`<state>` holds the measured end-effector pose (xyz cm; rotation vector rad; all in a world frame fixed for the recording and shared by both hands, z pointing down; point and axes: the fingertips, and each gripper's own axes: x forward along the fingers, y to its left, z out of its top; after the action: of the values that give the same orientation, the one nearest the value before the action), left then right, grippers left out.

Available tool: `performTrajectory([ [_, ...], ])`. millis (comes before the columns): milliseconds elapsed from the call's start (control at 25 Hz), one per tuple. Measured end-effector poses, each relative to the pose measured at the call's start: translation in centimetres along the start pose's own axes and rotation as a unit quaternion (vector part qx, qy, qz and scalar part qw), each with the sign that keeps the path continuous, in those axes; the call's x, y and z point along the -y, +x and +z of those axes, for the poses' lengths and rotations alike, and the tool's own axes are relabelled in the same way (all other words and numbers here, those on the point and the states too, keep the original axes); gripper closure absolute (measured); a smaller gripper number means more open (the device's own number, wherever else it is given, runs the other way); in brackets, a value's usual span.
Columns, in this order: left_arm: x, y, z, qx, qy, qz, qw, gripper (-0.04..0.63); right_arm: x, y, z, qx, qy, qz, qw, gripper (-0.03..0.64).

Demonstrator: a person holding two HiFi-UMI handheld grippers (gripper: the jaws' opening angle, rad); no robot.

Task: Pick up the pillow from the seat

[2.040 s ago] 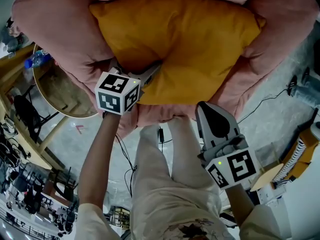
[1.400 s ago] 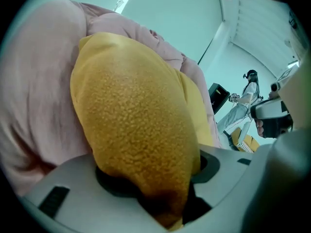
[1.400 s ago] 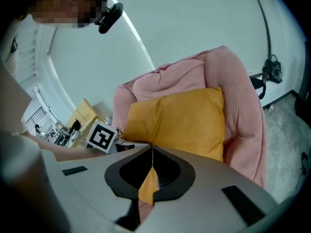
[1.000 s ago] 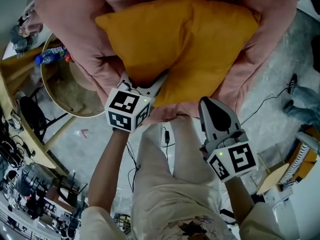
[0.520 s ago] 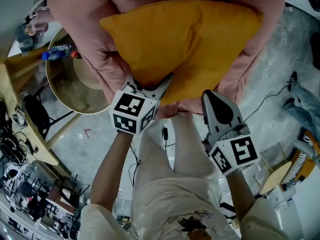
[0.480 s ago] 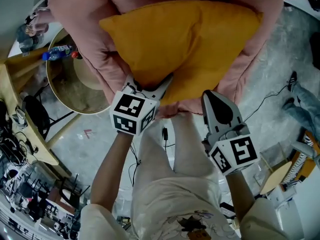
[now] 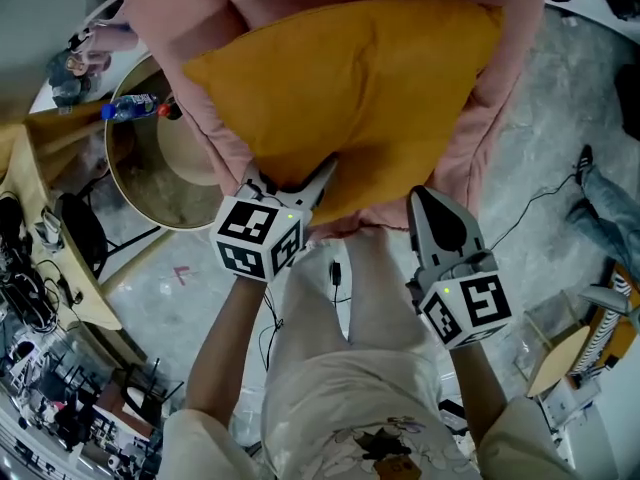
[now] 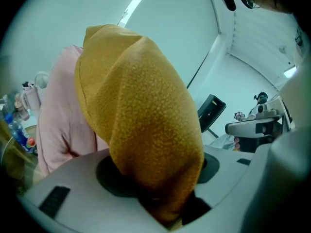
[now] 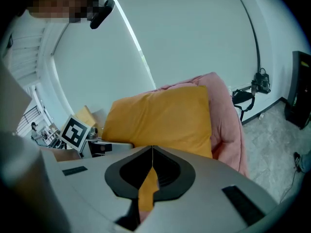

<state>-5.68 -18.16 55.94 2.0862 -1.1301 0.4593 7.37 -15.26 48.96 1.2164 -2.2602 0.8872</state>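
Mustard-yellow cloth fills my left gripper [image 7: 290, 175]. Its jaws stand partly apart and press on a thick fold of the pillow [image 7: 350, 88], taken at the pillow's near edge, left of the middle. In the left gripper view the fold bulges up out of the jaws and fills the whole gap between them, so the hold is on bunched cloth and stuffing, not on a thin hem. The cube [image 7: 258, 238] on that gripper sits just short of the seat's front edge.

My right gripper [image 7: 419, 198] has its jaws closed, tip against tip. It points at the seat's front edge, right of the left gripper and apart from it. In the right gripper view a thin yellow sliver shows in the slit behind the tips. I cannot tell whether that is cloth nipped there or only the pillow seen through the slit.

The pillow lies in the hollow of the pink seat [image 7: 505, 88], with pink padding around its far, left and right sides. Its long axis runs across the seat from left to right, the right end a little farther from me than the left. Its broad face is turned up and toward me, and in the right gripper view it leans back against the seat's padding. One corner points at the seat's left side and another at the far right corner. The near edge dips toward my left gripper.
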Motion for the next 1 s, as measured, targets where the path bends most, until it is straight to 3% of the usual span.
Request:
performTrajectory([
  [360, 0.5, -4.4, 2.3, 0.028, -0.017, 0.027, 0.9991, 0.348, -2.1, -2.6, 1.2, 0.022, -0.003, -0.008, 1.000, 0.596],
  [1000, 3.5, -12.2, 6.8, 0.074, -0.021, 0.039, 0.9963, 0.350, -5.9, -8.2, 4.1, 0.067, -0.020, -0.022, 0.997, 0.596],
])
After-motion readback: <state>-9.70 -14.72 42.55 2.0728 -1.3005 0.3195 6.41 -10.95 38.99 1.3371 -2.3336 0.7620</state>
